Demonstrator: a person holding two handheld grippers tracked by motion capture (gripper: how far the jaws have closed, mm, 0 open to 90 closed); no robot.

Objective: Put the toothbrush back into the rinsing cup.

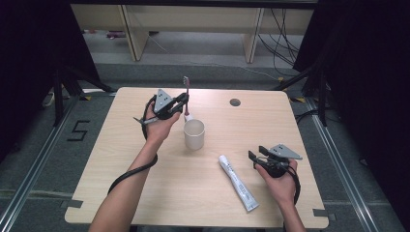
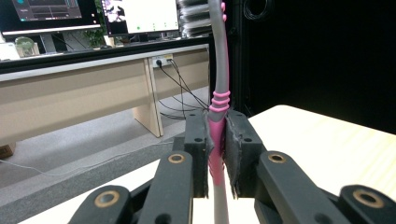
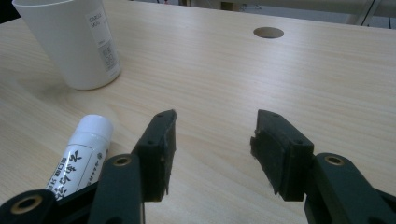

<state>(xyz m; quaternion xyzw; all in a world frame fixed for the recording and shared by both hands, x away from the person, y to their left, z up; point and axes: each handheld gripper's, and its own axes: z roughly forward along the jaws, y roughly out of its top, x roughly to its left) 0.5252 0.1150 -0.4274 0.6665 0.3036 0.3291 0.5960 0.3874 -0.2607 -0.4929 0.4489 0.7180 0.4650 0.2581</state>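
Two hand-held black two-jaw grippers work over a pale wooden table (image 1: 145, 193) seen from the high view. At upper left of centre in that view, the left gripper (image 1: 185, 102) is clenched on a grey and pink toothbrush (image 1: 186, 94), which stands upright with its bristled head at the top and its lower end just behind the rim of a white plastic cup (image 1: 194, 134); whether it touches the cup cannot be told. In the left gripper view the left gripper (image 2: 218, 154) has its pads pressed against the pink ribbed grip of the toothbrush (image 2: 219, 93), whose grey neck rises to the top edge of the frame. At lower right of the high view, the right gripper (image 1: 254, 154) rests low over the table with its jaws apart and nothing between them, pointing toward the upper left. Just to its left lies a white toothpaste tube (image 1: 238, 182), slanting from the centre down toward the lower right. In the right gripper view the right gripper (image 3: 212, 149) stands released over bare wood, the tube's white cap (image 3: 88, 140) at lower left beside one jaw, the cup (image 3: 72, 42) at upper left, and a round cable hole (image 3: 268, 32) near the top.
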